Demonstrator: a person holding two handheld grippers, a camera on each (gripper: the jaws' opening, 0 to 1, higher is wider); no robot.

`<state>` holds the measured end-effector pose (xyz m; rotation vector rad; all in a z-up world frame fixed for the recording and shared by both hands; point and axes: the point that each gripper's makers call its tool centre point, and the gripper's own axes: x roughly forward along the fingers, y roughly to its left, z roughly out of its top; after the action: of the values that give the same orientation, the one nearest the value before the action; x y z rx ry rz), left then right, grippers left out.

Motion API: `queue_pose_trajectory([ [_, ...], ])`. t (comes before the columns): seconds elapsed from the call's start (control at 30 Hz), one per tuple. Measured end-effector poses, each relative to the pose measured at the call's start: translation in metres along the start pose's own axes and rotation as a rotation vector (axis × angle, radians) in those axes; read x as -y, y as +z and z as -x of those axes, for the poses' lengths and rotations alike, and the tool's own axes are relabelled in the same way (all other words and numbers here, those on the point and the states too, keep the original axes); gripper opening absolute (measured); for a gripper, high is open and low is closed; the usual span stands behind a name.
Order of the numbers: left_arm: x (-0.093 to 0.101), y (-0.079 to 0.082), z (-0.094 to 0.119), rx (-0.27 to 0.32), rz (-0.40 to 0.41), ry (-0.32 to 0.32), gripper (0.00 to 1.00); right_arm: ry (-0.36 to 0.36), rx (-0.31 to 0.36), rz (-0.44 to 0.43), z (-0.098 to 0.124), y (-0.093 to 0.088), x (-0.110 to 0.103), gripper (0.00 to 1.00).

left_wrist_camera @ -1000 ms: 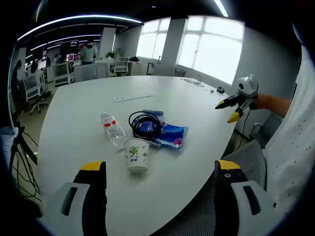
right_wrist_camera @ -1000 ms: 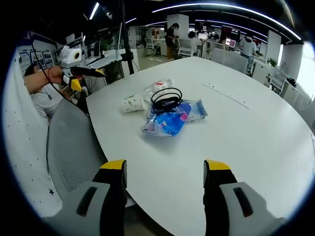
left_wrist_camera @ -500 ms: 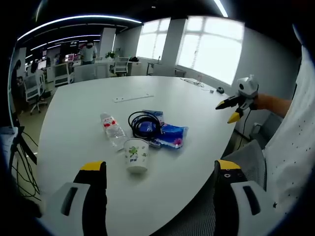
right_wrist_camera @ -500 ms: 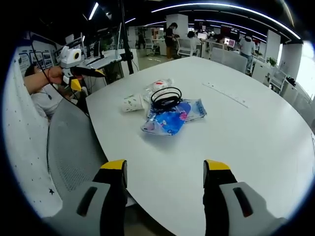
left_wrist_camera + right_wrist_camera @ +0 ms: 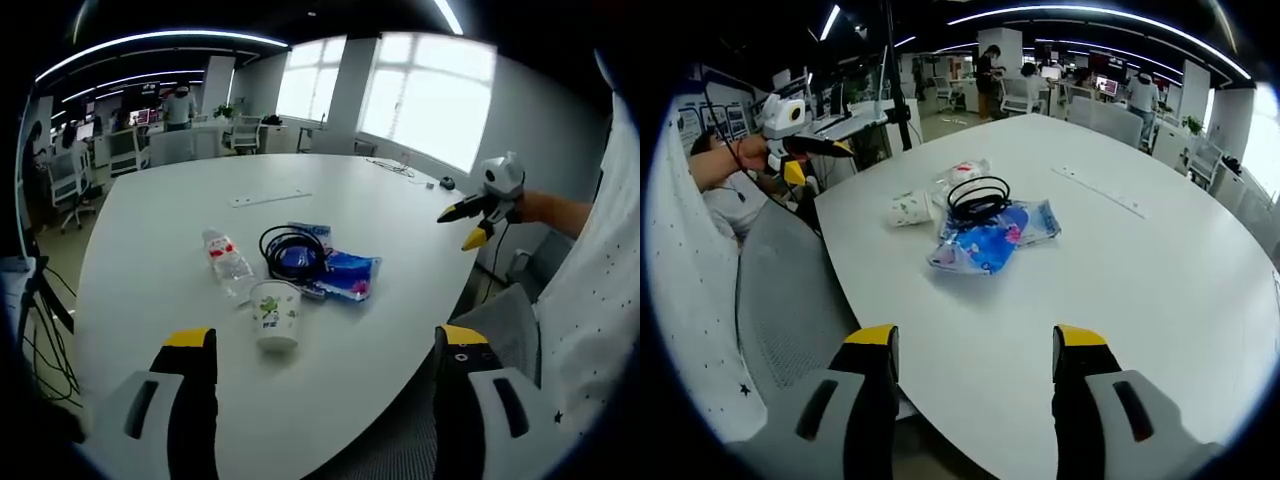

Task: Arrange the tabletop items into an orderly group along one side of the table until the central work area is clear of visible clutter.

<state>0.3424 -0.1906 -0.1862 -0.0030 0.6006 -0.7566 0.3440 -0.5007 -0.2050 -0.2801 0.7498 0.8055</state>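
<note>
On white table (image 5: 150,230), clustered cup (image 5: 275,313), bottle (image 5: 227,262); open-plan office

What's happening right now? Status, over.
Both grippers open, empty, off the table. White paper cup, clear plastic bottle, black cable coil, blue packets clustered, untouched.

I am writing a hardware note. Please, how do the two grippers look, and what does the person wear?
Each gripper, left gripper and right gripper, has two black jaws with yellow tips on pale grey bodies. The person's shirt is white with small dark specks.

Cluttered items (image 5: 980,225) on white table (image 5: 1160,290)
</note>
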Motion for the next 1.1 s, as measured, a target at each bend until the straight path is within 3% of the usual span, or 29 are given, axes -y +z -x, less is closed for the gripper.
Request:
queue_pose_trajectory([
  [1.1, -0.0014, 0.0028, 0.001, 0.002, -0.002, -0.001, 0.92, 0.004, -0.002, 0.014, 0.0013, 0.0051, 0.0015, 0.62],
])
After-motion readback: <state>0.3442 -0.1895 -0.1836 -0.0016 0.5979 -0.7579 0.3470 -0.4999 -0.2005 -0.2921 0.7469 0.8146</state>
